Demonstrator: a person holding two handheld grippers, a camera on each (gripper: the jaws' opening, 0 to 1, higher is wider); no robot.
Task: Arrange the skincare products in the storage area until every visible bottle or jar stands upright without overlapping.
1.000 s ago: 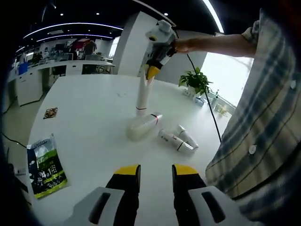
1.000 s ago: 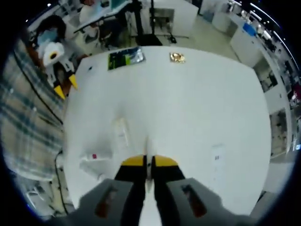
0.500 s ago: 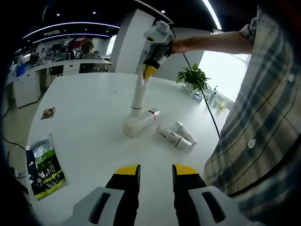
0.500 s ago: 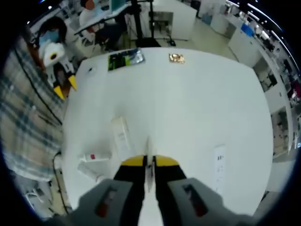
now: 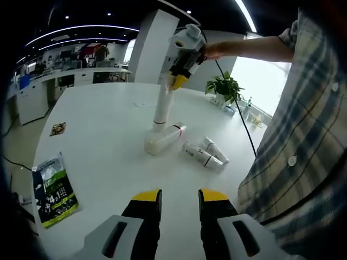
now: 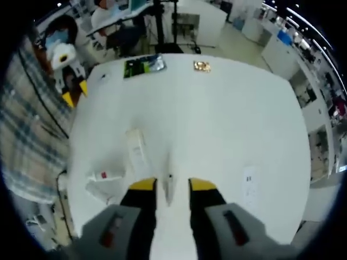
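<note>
A tall white tube (image 5: 162,108) stands upright on the white table (image 5: 103,124); in the right gripper view its top (image 6: 168,190) sits between my right gripper's jaws. My right gripper (image 6: 172,185) is open around it and hangs just above the tube, seen from the left gripper view as the right gripper (image 5: 177,81). A fat white bottle (image 5: 163,140) lies on its side at the tube's foot, the same lying bottle (image 6: 135,149). Two small white bottles (image 5: 203,155) lie beside it, also the small bottles (image 6: 104,177). My left gripper (image 5: 179,202) is open and holds nothing, well short of them.
A green packet (image 5: 52,189) lies near the table's edge, with a small gold wrapper (image 5: 58,128) farther on. A potted plant (image 5: 225,90) stands at the far side. A person's plaid sleeve (image 5: 303,130) is close on the right. A flat label (image 6: 248,179) lies on the table.
My right gripper's jaws have parted from the tall tube, which stays standing. The left gripper's jaws are as before; that view has shifted only slightly.
</note>
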